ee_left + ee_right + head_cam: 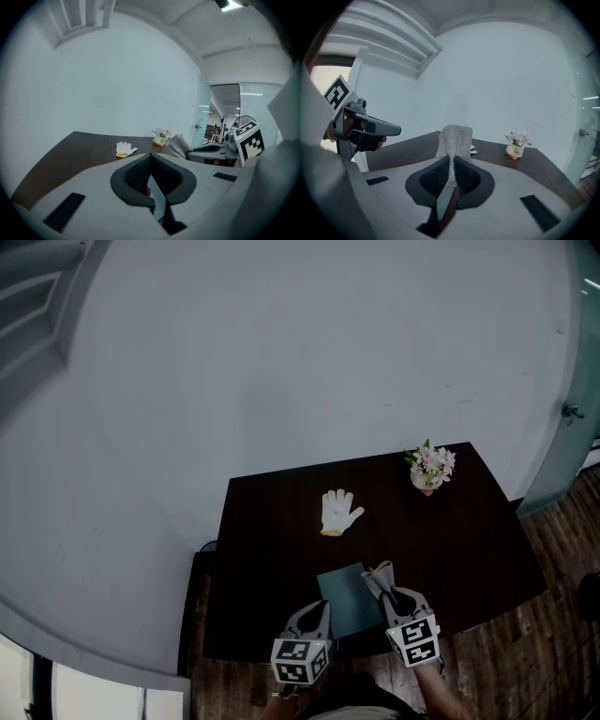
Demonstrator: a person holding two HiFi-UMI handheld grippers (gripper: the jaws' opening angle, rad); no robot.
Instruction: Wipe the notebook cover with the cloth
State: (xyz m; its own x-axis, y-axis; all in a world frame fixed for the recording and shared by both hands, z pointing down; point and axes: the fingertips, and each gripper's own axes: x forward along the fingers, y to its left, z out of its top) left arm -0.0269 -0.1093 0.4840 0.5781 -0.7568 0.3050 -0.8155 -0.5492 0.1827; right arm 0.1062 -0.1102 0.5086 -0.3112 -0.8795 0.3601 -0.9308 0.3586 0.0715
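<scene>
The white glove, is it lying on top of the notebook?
No, the white glove lies directly on the dark table, clearly apart from the notebook, which is nearer the person.

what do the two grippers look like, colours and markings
Both have pale grey moulded shells with small dark rectangular slots. The left claw and the right claw each end in two dark pads with a fine mesh texture, set in a rounded dark recess. Each carries a white marker cube printed with black squares. No cables show.
</scene>
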